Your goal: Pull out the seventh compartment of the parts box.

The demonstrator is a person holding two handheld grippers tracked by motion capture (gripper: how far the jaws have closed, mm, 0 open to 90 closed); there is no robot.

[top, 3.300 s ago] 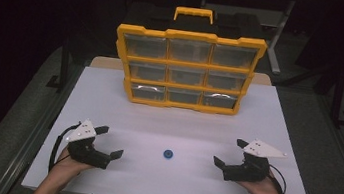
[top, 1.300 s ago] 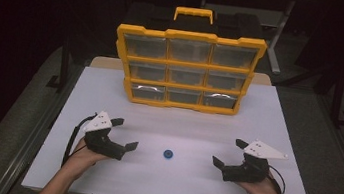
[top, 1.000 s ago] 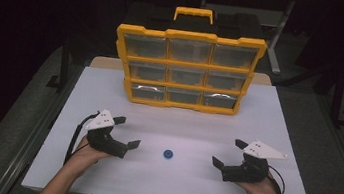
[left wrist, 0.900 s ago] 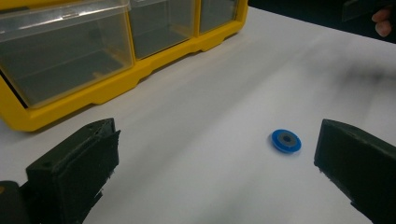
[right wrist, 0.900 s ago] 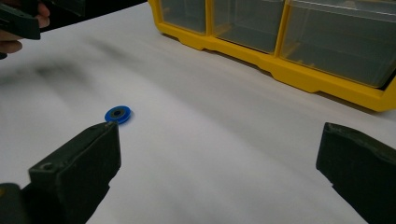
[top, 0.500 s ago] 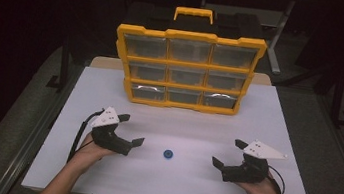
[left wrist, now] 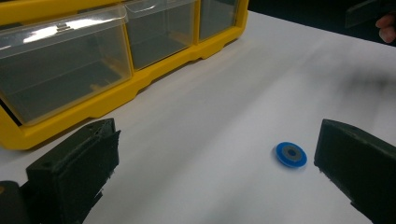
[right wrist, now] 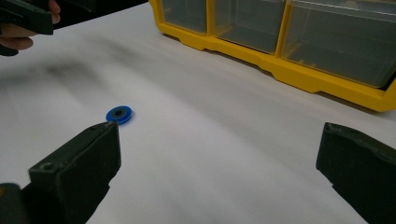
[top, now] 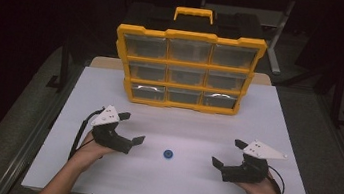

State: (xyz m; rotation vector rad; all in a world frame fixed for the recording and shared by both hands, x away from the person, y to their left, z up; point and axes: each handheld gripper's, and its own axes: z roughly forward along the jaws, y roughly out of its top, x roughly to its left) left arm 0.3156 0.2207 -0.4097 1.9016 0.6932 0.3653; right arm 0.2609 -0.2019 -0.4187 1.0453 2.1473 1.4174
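Observation:
A small blue disc [top: 168,153] with a dark centre lies flat on the white table [top: 191,125], between the two grippers. My left gripper [top: 131,127] is open, just left of the disc, with nothing between its jaws. In the left gripper view the disc [left wrist: 291,154] lies close to the right-hand jaw of the left gripper [left wrist: 217,154]. My right gripper [top: 227,153] is open and empty, farther off on the disc's right. In the right gripper view the disc [right wrist: 119,114] sits just beyond the left-hand jaw of the right gripper [right wrist: 219,149].
A yellow drawer organizer [top: 187,69] with clear drawers and a top handle stands upright at the table's far middle. Its lower drawers [left wrist: 65,74] look nearly empty, and its yellow frame [right wrist: 299,74] runs across the right gripper view. Dark floor surrounds the table.
My left gripper has moved forward and to the right, closer to the blue disc, staying open. The right gripper and the disc have not moved.

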